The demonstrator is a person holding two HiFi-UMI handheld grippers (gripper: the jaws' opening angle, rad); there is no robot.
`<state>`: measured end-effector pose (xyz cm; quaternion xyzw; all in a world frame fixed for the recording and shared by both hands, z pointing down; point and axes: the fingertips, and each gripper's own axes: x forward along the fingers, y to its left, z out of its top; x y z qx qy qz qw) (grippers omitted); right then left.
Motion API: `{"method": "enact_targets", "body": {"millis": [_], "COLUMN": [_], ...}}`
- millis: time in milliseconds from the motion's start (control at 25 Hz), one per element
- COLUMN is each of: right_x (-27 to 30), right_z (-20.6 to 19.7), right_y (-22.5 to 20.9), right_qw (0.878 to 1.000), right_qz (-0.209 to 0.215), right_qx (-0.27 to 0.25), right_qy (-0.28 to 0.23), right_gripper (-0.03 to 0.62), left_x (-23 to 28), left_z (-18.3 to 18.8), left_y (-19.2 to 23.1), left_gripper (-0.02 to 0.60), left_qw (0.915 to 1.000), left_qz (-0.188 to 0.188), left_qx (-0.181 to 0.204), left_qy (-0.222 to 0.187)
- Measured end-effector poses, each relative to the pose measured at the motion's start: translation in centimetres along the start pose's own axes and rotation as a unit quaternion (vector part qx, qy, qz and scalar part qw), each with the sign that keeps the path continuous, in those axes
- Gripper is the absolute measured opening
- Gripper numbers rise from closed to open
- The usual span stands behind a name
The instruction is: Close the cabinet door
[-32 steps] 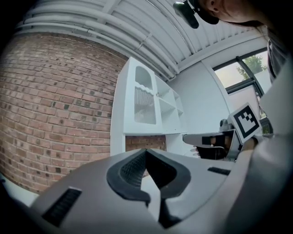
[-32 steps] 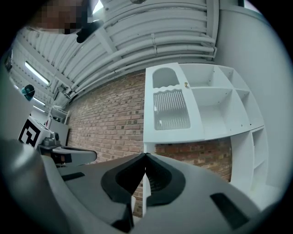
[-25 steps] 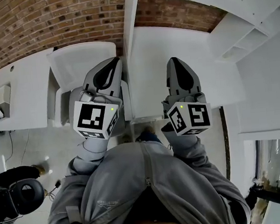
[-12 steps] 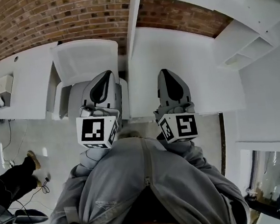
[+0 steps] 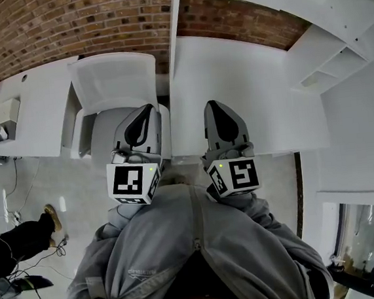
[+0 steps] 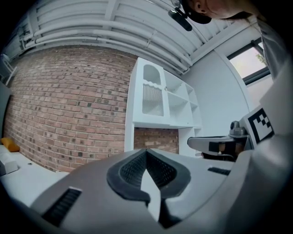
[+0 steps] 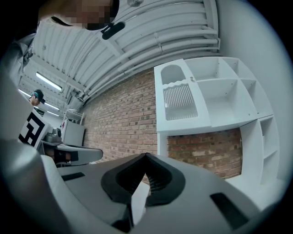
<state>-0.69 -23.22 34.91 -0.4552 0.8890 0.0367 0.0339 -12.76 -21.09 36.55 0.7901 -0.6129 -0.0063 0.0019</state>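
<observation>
Left gripper (image 5: 147, 111) and right gripper (image 5: 211, 107) are both pinched together on nothing; I can't pick out the cabinet door, probably light and stiff, best nudged at its free edge.

Head view: from above, steeply down past grey shoulders (image 5: 183, 244) onto white counter (image 5: 247, 87) front edge and floor (image 5: 39, 186). Gripper views: riding low, close behind left gripper (image 6: 146, 151) and right gripper (image 7: 145, 156), facing level, side by side. Shared throughout: brick wall (image 6: 68, 114), white shelf unit (image 6: 160, 100).
</observation>
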Motion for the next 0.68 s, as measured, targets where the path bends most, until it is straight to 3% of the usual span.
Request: {"method": "enact_targets", "body": {"millis": [680], "right_x": [-1.9], "right_z": [0.9], "right_y": [0.6], "right_qw": [1.0], "right_qz": [0.001], "right_qx": [-0.013], "right_qy": [-0.013], "right_gripper": [0.026], "left_x": [-1.0], "left_z": [0.2], "left_y": [-2.0], "left_gripper": [0.005], "left_qw": [0.9996], "left_qz": [-0.027], "left_qx": [0.003], "left_qy": [-0.009]}}
